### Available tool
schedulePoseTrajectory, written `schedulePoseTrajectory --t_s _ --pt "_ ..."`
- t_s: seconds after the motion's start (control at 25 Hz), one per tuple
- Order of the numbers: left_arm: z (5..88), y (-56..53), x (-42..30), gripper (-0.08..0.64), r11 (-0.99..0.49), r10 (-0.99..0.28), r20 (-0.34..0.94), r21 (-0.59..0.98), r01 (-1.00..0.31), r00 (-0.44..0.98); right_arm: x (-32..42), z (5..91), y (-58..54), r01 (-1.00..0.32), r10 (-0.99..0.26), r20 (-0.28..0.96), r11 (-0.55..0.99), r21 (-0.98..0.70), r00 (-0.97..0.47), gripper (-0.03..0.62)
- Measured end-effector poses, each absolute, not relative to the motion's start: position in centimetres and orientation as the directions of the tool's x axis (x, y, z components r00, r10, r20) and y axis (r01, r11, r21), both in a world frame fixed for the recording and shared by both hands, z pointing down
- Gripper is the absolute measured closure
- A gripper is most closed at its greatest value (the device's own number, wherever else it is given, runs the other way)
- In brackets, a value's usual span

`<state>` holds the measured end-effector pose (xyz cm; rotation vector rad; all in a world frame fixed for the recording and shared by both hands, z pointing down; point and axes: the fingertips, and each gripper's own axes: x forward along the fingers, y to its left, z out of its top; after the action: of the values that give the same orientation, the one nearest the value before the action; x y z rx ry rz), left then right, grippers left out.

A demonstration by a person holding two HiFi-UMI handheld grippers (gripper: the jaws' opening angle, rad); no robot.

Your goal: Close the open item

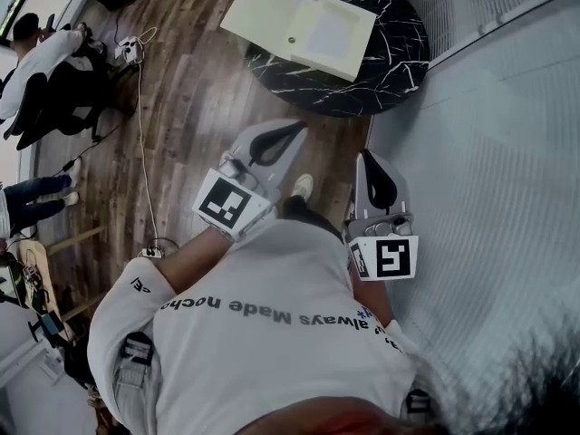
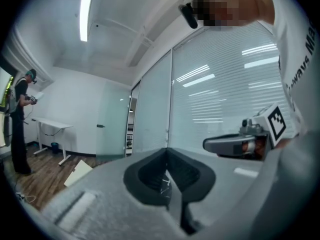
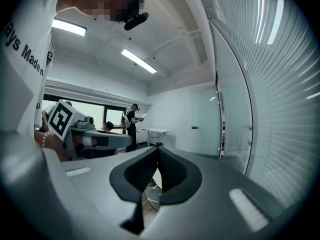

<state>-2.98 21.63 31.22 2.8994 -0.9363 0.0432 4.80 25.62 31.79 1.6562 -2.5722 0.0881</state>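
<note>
A pale cream flat box (image 1: pixel 304 25) lies open on the round black marbled worktop (image 1: pixel 390 62). Its lid is spread flat leftward past the edge, and its shallow tray shows a white inside.

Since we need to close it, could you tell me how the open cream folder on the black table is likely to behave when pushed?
The folder looks thin and flat, so probably light, with a bendy flap. One corner appears to overhang the table, whose top looks polished, so it may slide or tip rather than hinge shut.
</note>
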Motion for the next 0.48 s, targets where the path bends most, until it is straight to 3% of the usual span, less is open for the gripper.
schedulePoseTrajectory --t_s 0.48 --pt "32.3 17.2 1.8 0.557 -0.790 -0.601 0.089 0.085 -0.608 0.794 10.0 31.8 21.2 -0.903 -0.899 0.092 0.429 -0.012 -0.429 0.591"
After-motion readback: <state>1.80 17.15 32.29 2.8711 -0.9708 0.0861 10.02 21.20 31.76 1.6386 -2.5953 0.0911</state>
